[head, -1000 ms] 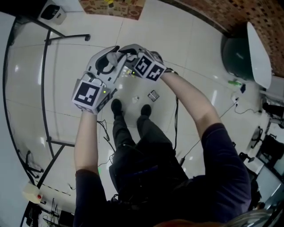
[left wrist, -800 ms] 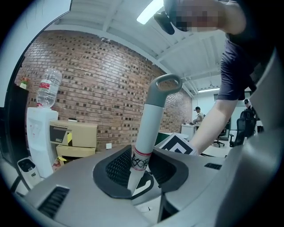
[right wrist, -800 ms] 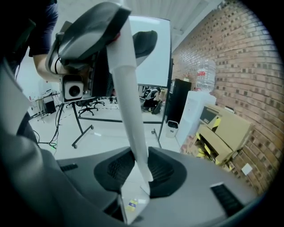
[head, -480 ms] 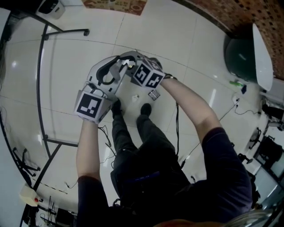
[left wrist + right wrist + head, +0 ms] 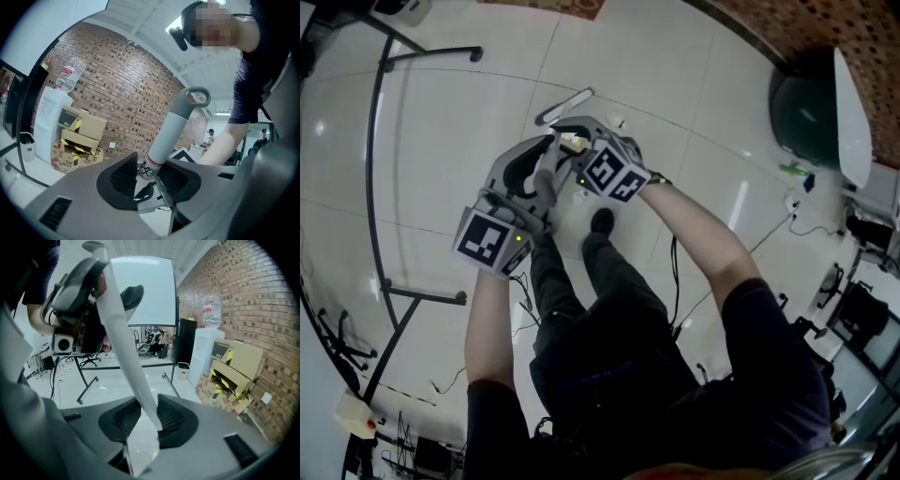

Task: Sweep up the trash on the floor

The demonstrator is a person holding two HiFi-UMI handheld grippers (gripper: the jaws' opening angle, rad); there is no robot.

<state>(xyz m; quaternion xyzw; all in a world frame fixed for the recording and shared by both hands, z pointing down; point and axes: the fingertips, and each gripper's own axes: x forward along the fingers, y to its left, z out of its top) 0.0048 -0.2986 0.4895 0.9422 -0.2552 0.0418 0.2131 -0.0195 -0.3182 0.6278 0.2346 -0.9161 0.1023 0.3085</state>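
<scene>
No text, brand or number can be read with certainty in any view. The handle (image 5: 164, 140) has a white, red-edged band carrying a black scrawled mark (image 5: 149, 169) that cannot be deciphered. The bottle (image 5: 69, 75) bears a red label with print too small to read, and the boxes (image 5: 79, 131) show a dark printed panel and yellow-black tape with lettering that cannot be made out. The left cube (image 5: 485, 241) and right cube (image 5: 612, 174) carry only black-and-white square code markers.

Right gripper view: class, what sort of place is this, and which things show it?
Probably an indoor office or lab workroom: a brick wall, a water dispenser, and taped cardboard boxes beside it.
</scene>
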